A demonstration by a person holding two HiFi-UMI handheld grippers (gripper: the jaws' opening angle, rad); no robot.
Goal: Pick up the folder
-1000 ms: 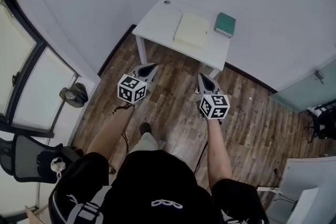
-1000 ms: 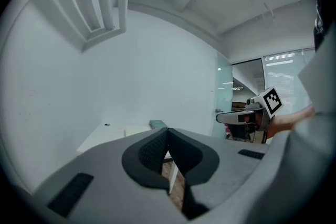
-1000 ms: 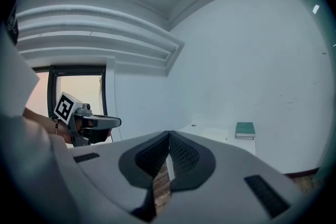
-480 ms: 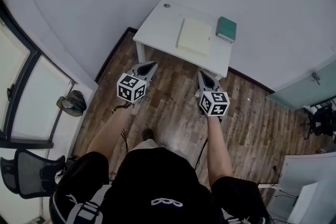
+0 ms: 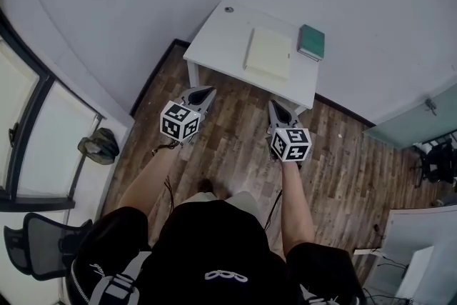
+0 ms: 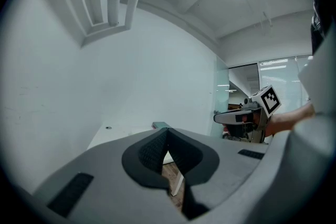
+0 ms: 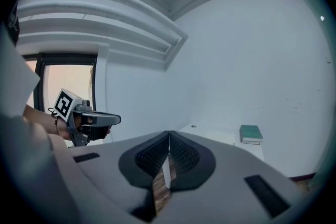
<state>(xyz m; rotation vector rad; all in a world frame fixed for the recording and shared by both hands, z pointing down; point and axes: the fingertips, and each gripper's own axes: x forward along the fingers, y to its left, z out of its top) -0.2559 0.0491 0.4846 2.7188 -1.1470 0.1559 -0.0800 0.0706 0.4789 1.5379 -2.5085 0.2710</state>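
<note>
A pale yellow folder (image 5: 268, 53) lies flat on the small white table (image 5: 218, 43) against the wall. A green book (image 5: 311, 42) sits to its right. Both grippers hang over the wooden floor, short of the table's front edge and apart from the folder. My left gripper (image 5: 206, 91) is shut with nothing in it, and so is my right gripper (image 5: 274, 106). In the left gripper view the shut jaws (image 6: 167, 131) hide the folder, with the green book (image 6: 160, 125) just above them. The right gripper view shows shut jaws (image 7: 169, 137) and the book (image 7: 251, 134).
A small dark round thing (image 5: 228, 9) sits at the table's far left corner. To the left are windows, a bag (image 5: 98, 145) on the floor and an office chair (image 5: 39, 253). A glass door (image 5: 418, 125) and another white desk (image 5: 410, 271) are on the right.
The person has stepped toward the table, and both shut grippers have come forward with them. The bag and chair have slid down the left of the picture.
</note>
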